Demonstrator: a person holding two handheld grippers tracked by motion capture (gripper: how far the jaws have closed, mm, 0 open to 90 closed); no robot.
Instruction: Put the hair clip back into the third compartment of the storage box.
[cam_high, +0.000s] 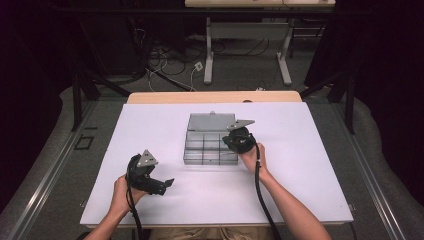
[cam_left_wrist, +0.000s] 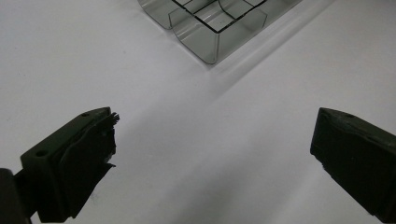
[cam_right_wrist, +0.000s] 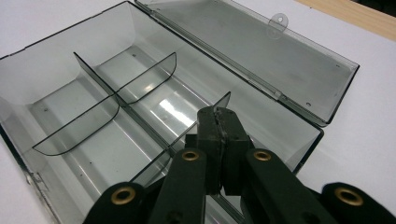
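We work at clear organizer box (cam_high: 210, 145), mid-table, lid (cam_right_wrist: 261, 56) open flat behind it. Right gripper (cam_right_wrist: 218, 122) inside box's right end, jaws clamped on upright divider (cam_right_wrist: 223, 101). We judge step: pulling divider out; next needs straight lift. Left gripper (cam_left_wrist: 212, 140) near box's front-left, jaws wide apart, nothing between.

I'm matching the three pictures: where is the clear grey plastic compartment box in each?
High view: clear grey plastic compartment box at table centre, lid open away from the person.
Left gripper view: one corner at top centre.
Right gripper view: spread across the frame.
Shared landmark: its thin dividers.
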